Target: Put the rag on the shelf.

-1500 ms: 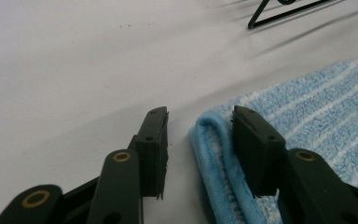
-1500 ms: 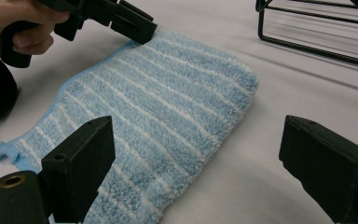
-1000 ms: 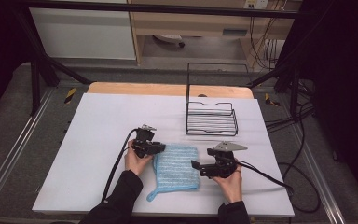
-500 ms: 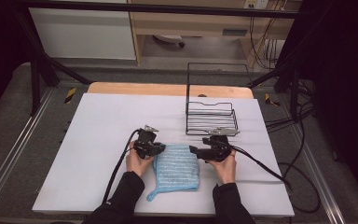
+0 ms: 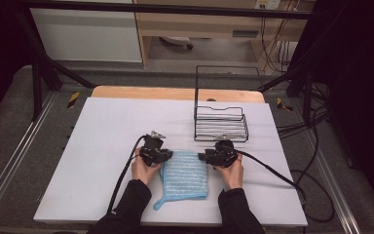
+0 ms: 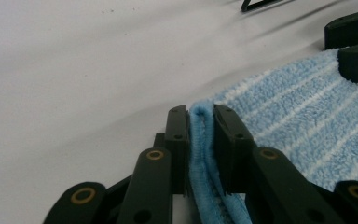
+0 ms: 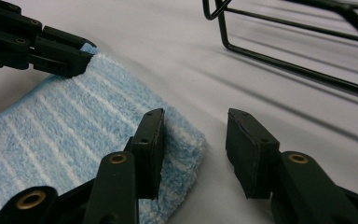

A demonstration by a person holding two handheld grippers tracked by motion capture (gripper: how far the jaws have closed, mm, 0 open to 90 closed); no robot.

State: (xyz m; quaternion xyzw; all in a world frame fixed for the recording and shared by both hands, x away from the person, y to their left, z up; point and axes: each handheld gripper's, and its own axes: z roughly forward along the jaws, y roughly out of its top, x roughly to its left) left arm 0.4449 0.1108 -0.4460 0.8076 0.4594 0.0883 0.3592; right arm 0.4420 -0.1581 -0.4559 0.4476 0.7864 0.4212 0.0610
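My left gripper [image 5: 168, 155] pinches the far left corner of the blue striped cloth [image 5: 184, 178], its jaws closed tight on the raised hem; in the left gripper view that hem stands up between my two pads [image 6: 228, 140]. My right gripper [image 5: 205, 156] sits at the cloth's far right corner with its jaws spread apart, one pad [image 7: 149, 149] resting on the pile and the other over bare table just off the edge.

The cloth lies flat in the lower middle of the high view, on a white tabletop [image 5: 102, 146] that spans most of the frame, with a strip of bare wood [image 5: 141, 92] along its far edge. A black wire rack [image 5: 220, 122] stands on the table right of centre, just beyond my right gripper. Around the table runs grey floor [image 5: 9, 126], with black frame legs [image 5: 39, 73] at upper left, loose cables [image 5: 316, 190] at the right, and a pale cabinet [image 5: 87, 34] and wooden shelf [image 5: 199, 22] across the top.
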